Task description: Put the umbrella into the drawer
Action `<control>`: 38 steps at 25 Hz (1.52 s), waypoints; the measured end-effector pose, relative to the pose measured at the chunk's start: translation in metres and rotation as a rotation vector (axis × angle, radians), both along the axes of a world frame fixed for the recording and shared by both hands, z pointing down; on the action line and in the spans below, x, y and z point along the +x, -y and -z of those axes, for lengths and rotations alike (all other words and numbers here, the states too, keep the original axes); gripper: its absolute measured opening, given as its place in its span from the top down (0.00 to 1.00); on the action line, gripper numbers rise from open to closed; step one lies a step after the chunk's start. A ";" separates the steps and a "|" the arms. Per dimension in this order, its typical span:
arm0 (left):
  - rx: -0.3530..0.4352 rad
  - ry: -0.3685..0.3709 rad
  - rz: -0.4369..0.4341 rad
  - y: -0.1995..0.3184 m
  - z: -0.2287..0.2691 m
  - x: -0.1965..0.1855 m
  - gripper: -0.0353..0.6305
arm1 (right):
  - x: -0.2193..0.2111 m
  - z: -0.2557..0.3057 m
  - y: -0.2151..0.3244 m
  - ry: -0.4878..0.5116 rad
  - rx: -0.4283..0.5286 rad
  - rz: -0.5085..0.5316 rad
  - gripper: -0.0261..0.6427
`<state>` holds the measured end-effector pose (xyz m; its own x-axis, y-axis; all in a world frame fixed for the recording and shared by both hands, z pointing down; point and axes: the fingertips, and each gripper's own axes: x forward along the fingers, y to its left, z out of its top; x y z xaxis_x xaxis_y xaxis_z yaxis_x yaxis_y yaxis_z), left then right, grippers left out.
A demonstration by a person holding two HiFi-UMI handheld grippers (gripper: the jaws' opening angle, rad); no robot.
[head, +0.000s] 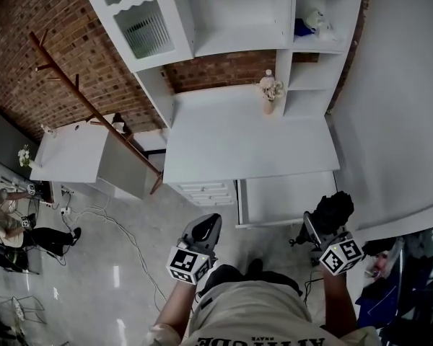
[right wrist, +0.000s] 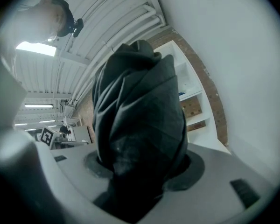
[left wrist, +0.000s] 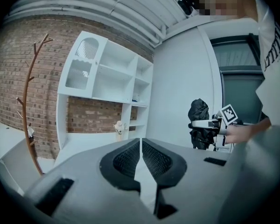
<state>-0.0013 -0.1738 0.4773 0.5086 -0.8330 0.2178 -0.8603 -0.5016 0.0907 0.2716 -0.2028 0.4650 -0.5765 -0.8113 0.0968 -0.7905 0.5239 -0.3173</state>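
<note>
Beside the white desk (head: 249, 146), the right gripper (head: 322, 228) holds a folded black umbrella (head: 335, 207), its jaws clamped around the bundle, near the pulled-out drawer (head: 285, 197). The job now looks to be bringing the umbrella over the drawer's hollow and lowering it flat, clear of the rim, before releasing. The left gripper (left wrist: 141, 164) hangs empty, jaws closed together.

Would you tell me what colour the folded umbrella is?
The umbrella is black; right gripper view shows it best.
</note>
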 end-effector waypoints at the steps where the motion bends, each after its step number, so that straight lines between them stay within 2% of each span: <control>1: -0.004 0.003 0.004 0.002 0.000 0.000 0.90 | -0.001 -0.001 0.004 -0.002 -0.004 0.005 0.56; 8: 0.000 0.009 0.026 0.020 -0.008 -0.010 0.90 | -0.015 -0.007 0.031 -0.030 -0.020 0.039 0.56; 13: -0.052 -0.013 0.012 0.031 -0.025 -0.015 0.90 | -0.030 -0.019 0.046 -0.059 -0.050 0.044 0.56; 20: -0.065 -0.015 -0.021 0.065 -0.046 -0.029 0.90 | -0.049 -0.041 0.075 -0.157 -0.088 0.055 0.56; 27: -0.127 -0.042 -0.059 0.095 -0.075 -0.036 0.90 | -0.073 -0.081 0.107 -0.248 -0.149 0.073 0.56; 38: -0.191 -0.082 -0.112 0.132 -0.119 -0.043 0.90 | -0.112 -0.166 0.138 -0.445 -0.264 0.174 0.56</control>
<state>-0.0440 -0.3053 0.5959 0.6182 -0.7179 0.3201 -0.7860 -0.5610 0.2599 0.1594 -0.3407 0.6307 -0.5569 -0.6229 0.5494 -0.7873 0.6067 -0.1102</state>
